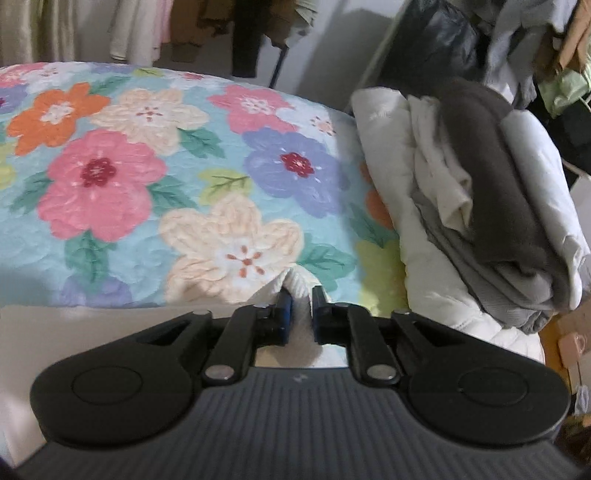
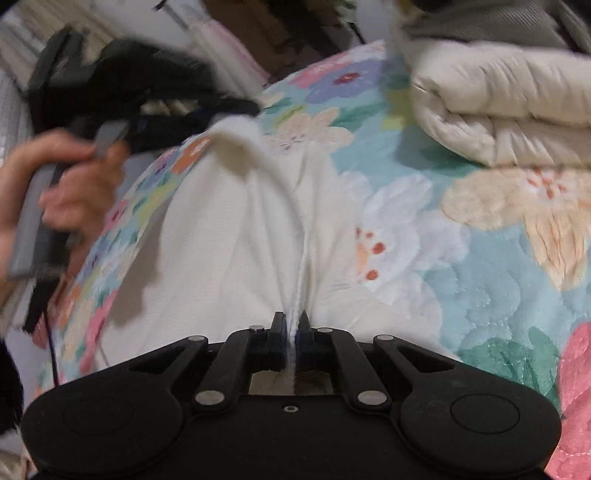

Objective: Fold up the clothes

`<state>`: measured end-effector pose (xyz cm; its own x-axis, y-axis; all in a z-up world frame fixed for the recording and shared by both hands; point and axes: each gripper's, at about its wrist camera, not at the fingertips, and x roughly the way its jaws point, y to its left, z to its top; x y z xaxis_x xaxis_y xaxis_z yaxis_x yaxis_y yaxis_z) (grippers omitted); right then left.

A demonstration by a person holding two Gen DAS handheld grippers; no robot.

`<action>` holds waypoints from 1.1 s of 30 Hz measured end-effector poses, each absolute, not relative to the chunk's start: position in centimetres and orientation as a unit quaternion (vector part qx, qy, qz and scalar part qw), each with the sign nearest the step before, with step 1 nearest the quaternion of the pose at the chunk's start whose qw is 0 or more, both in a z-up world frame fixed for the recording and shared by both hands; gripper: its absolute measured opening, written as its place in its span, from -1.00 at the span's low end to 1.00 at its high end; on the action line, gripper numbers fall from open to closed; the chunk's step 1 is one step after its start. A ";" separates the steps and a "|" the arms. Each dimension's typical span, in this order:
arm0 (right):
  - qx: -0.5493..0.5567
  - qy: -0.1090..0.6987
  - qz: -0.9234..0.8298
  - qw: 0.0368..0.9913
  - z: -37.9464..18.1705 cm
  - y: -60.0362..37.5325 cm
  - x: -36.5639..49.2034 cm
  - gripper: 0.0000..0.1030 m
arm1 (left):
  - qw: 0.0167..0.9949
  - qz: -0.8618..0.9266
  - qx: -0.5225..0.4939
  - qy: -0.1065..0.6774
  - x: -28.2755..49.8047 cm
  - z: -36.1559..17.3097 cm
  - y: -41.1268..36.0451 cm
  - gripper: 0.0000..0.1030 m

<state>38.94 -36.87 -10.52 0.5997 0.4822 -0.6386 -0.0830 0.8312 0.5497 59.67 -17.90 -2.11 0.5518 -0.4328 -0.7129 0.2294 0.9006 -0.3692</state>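
A white garment (image 2: pixel 221 236) lies stretched over the floral bedspread (image 2: pixel 480 266). My right gripper (image 2: pixel 294 321) is shut on a pinched fold of it at its near edge. My left gripper (image 1: pixel 302 295) is shut on another bunched edge of the white garment (image 1: pixel 301 280), with the rest of the cloth hanging below the gripper out of sight. In the right wrist view the left gripper (image 2: pixel 221 110) shows blurred at the upper left, held in a hand (image 2: pixel 62 177), lifting a corner of the cloth above the bed.
A floral bedspread (image 1: pixel 147 177) covers the bed. A stack of folded clothes (image 1: pixel 480 206), white, grey and dark brown, sits on a cream quilt at the bed's right side (image 2: pixel 498 110). Hanging clothes (image 1: pixel 184 29) line the back wall.
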 end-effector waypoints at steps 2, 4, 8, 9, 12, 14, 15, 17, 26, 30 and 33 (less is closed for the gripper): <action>0.250 0.418 0.157 0.859 -10.9 -37.3 39.2 -0.90 | 0.881 -0.196 -0.095 0.421 58.5 -1.2 -17.5 -0.48; 0.268 0.421 0.161 0.851 -10.9 -37.5 39.4 -0.87 | 0.890 -0.200 -0.067 0.404 57.1 -0.1 -17.1 0.07; 0.352 0.405 0.159 0.829 -11.0 -40.2 39.0 -0.78 | 0.893 -0.213 -0.035 0.395 55.0 1.1 -16.3 0.10; 0.353 0.400 0.154 0.832 -10.8 -40.6 38.7 -0.78 | 0.885 -0.221 -0.040 0.408 54.6 0.8 -16.1 0.10; 0.352 0.385 0.142 0.842 -10.2 -41.8 37.9 -0.67 | 0.862 -0.239 -0.057 0.443 53.1 -0.2 -15.7 0.05; 0.356 0.366 0.156 0.845 -9.5 -42.2 37.8 -0.67 | 0.853 -0.250 -0.048 0.455 51.8 -1.4 -16.3 0.03; 0.365 0.358 0.166 0.843 -9.4 -42.2 37.6 -0.67 | 0.850 -0.254 -0.037 0.460 51.3 -2.0 -16.7 0.02; 0.379 0.349 0.182 0.837 -9.3 -42.2 37.7 -0.67 | 0.847 -0.255 -0.007 0.467 50.6 -3.2 -17.9 0.02; 0.298 0.407 0.248 0.827 -9.6 -38.6 38.7 -0.37 | 0.862 -0.176 0.055 0.472 55.3 -7.1 -22.2 0.17; 0.277 0.431 0.278 0.813 -10.6 -37.7 39.3 -0.10 | 0.869 -0.155 0.082 0.463 57.8 -6.6 -22.8 -0.94; 0.269 0.439 0.278 0.811 -11.2 -37.4 39.6 -0.10 | 0.865 -0.187 0.026 0.466 58.5 -5.5 -22.0 -0.96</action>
